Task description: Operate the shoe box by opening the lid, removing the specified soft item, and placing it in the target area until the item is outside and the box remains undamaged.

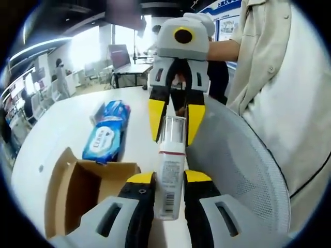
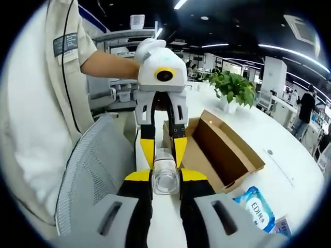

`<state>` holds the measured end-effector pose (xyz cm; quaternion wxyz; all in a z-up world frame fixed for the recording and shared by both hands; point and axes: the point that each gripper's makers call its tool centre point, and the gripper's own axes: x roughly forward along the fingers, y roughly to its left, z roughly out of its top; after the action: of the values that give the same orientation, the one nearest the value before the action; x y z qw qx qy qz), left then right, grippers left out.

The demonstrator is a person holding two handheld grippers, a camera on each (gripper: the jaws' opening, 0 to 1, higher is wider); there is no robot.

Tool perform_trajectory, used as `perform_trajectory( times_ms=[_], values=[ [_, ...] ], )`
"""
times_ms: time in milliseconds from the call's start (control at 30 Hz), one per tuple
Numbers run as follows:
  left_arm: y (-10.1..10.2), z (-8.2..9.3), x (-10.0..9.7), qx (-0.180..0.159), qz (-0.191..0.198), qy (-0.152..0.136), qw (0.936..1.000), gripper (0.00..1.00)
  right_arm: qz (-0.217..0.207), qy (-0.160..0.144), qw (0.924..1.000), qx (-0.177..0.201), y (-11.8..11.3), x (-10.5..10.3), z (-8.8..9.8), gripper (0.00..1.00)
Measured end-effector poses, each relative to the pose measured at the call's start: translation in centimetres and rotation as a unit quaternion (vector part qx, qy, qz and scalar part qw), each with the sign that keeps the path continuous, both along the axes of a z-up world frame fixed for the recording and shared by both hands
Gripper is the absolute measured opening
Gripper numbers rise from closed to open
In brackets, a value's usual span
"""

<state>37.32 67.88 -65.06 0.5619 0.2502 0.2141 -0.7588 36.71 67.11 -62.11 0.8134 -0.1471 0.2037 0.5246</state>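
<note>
Cardboard shoe box (image 1: 77, 191) open, blue wipes pack (image 1: 105, 138) beside, mesh chair (image 1: 248, 170) near

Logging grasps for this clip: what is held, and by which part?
A white tube with a clear cap: left hand-held gripper clamps its labelled body, right hand-held gripper grips the clear cap end.

white table (image 1: 62, 129) | open shoe box (image 1: 77, 191) | blue wipes packs (image 1: 106, 137)

Bright ceiling strips, window glare, fisheye-warped edges
</note>
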Motion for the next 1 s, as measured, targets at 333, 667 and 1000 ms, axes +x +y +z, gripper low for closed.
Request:
perform_trajectory(
  times_ms=[333,667,1000],
  values=[
    [0.0,-0.1,0.6,0.0,0.012,-0.005,0.9999,0.21,0.009,0.001,0.9998,-0.02,-0.2,0.3,-0.4,0.15],
    [0.8,-0.4,1.5,-0.005,0.043,-0.001,0.999,0.27,0.015,0.0,0.9987,-0.049,-1.2,0.8,-0.9,0.15],
    [1.9,-0.1,3.1,-0.025,0.114,0.014,0.9931,0.4,0.012,0.002,0.9979,-0.063,-2.6,1.5,-0.8,0.16]
  ],
)
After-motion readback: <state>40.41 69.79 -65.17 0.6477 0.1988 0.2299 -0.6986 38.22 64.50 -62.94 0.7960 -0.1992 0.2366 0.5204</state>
